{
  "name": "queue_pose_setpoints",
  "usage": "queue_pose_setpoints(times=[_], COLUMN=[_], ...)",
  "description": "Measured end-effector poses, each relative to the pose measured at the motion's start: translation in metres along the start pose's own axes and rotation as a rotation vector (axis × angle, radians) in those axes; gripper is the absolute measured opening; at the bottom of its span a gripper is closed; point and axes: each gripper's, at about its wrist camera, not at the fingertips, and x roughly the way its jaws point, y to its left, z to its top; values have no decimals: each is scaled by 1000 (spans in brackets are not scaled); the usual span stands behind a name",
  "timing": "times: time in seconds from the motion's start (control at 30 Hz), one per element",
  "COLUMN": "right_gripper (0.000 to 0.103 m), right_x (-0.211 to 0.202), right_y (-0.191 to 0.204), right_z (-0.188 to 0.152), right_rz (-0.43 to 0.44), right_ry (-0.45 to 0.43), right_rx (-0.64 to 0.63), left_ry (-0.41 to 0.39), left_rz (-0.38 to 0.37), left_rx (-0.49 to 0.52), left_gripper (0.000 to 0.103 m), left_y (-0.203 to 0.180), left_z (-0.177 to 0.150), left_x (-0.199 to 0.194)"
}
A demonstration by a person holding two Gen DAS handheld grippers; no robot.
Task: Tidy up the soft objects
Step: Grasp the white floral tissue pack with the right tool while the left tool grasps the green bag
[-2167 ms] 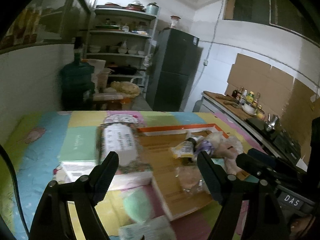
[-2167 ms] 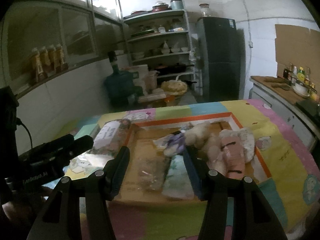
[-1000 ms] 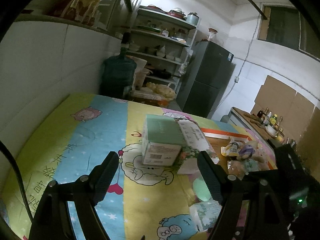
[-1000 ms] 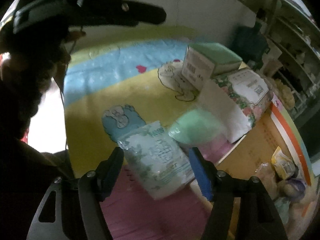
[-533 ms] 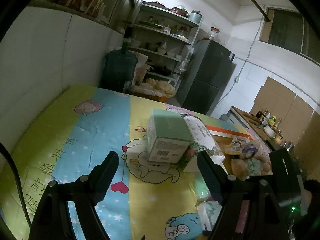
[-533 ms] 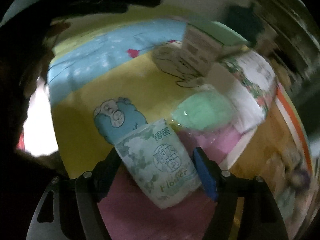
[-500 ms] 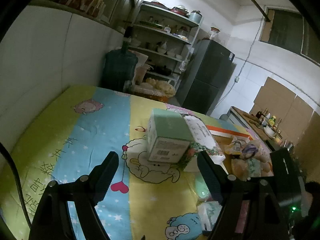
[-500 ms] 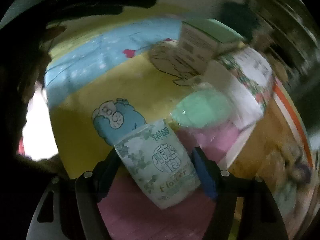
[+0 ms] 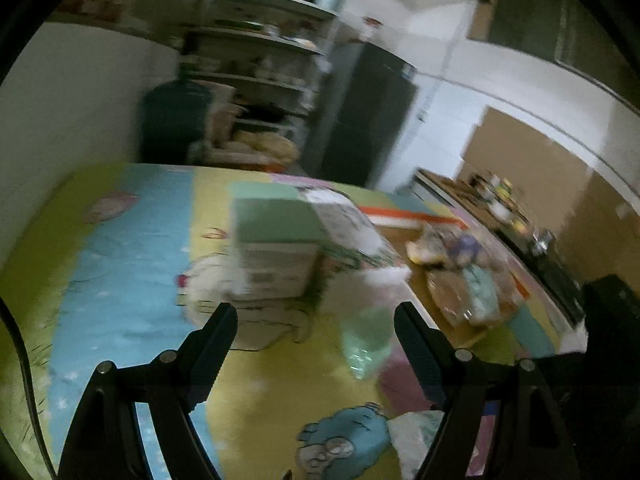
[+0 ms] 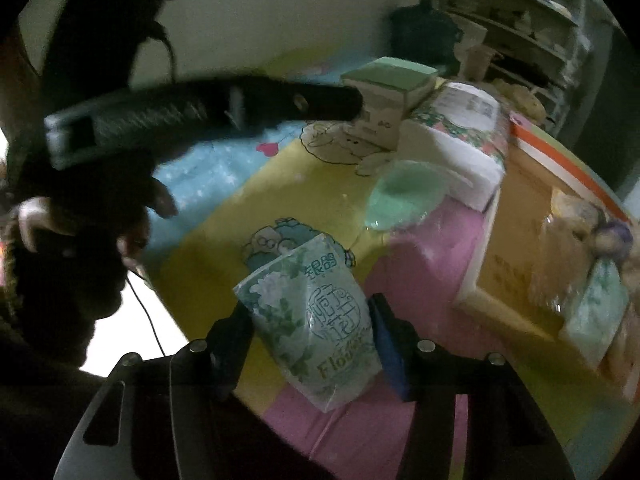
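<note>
Across the cartoon-printed mat [image 10: 224,216] that covers the whole work surface, soft goods lie in a loose row ahead of both tools. Beyond the right jaws and off to their right sits a wooden tray [image 10: 516,248] with an orange rim, already carrying several bagged soft items, which suggests it is the collecting place for the sorting job. Farther ahead of the jaws stand a green-topped box [image 10: 390,76] and, touching it, a flower-printed paper pack [image 10: 460,128], with a pale green pouch [image 10: 404,196] lying against the pack's near end. Between the right jaws is the task's current item, a tissue packet [image 10: 312,320] printed with green flowers, resting on the mat at an angle. The right gripper [image 10: 310,332] is closing on it, its fingers flanking the packet's two long sides; whether the pads already press cannot be told, so the squeeze reads as unfinished. The crosswise approach likely suits the packet's narrow width. The left gripper [image 9: 316,322], held by a hand [image 10: 92,216], hangs released and empty above the mat, with the box ahead of its jaws, apparently waiting its turn.
</note>
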Motion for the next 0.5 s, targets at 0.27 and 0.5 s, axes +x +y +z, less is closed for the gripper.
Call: queue_pose_setpoints(times=[0.27,0.5], right_gripper=[57,57], right_x=[-37,-62], right_y=[-13,-39], right_z=[-25,-44], right_rz=[-21,-37], right_ry=[-80,-156], right_rx=[115,221], left_ry=[109,168], left_rz=[-83,-65], left_rx=[70,77], left_gripper=[80,80], left_y=[-18,-28], left_z=[-2,-4], left_x=[42,67])
